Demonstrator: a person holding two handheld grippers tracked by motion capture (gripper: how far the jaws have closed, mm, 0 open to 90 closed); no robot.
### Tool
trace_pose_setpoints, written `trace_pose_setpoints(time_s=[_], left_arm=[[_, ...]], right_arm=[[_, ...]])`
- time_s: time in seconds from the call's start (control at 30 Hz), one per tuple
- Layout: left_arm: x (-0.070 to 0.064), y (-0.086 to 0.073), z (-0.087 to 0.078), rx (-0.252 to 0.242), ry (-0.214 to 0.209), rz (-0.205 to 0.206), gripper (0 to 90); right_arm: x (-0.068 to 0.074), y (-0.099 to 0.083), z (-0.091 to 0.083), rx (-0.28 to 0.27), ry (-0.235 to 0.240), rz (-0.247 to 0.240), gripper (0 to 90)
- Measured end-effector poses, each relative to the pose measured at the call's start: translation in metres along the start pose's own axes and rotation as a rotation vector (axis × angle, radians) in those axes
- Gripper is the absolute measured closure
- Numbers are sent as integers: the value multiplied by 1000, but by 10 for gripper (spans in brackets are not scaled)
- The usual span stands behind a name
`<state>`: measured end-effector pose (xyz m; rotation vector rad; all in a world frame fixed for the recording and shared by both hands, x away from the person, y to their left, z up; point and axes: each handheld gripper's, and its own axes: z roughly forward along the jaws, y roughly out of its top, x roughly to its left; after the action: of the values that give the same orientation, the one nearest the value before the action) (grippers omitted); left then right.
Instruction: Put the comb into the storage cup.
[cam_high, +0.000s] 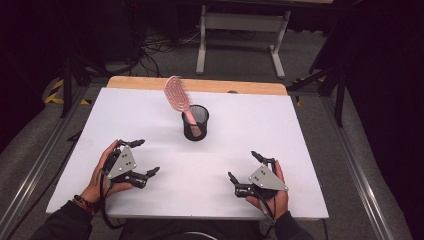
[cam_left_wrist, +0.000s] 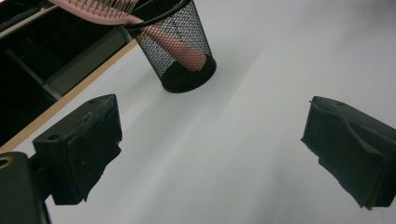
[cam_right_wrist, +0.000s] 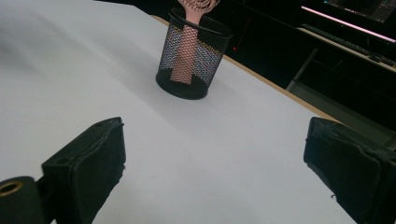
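Two hand-held grippers are what I have on the bench (cam_high: 280, 125), one in each of the person's hands. The left hand-held gripper (cam_high: 148, 157) sits near the front left of the white bench top, its jaws spread wide with nothing between them. The right hand-held gripper (cam_high: 245, 165) sits near the front right, its jaws also spread and empty. In each gripper view I see both black jaws standing far apart over bare white surface.

One black mesh cup (cam_high: 195, 123) stands upright near the middle of the bench, a little toward the far edge, well apart from both grippers. One pink hairbrush (cam_high: 177, 96) stands in it, handle down inside the cup, its head sticking out above the rim and leaning toward the far left. Through the mesh I can see the pink handle slanting down to the cup's floor in the left gripper view, and the same in the right gripper view.

I count one hand on each gripper: the left hand (cam_high: 100, 172) wears a dark bracelet at the wrist, and the right hand (cam_high: 277, 195) wraps its gripper from behind. Each gripper carries one grey three-cornered plate on top.

One strip of bare wood runs along the bench's far edge. Beyond it I see one white table frame (cam_high: 242, 30) on the grey floor, with loose cables beside it.
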<state>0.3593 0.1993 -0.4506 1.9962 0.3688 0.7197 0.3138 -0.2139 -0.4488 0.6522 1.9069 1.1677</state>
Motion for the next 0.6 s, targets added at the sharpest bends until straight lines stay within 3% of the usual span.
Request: trace_pose_setpoints(time_s=[0.37,0.6], left_arm=[[-1,-13,-9,25,25,-7,53],[1,-22,-15,17,23,-41,52]], right_arm=[[0,-1,1,3,-1,3,63],[-2,-1,1,4,0,8,63]])
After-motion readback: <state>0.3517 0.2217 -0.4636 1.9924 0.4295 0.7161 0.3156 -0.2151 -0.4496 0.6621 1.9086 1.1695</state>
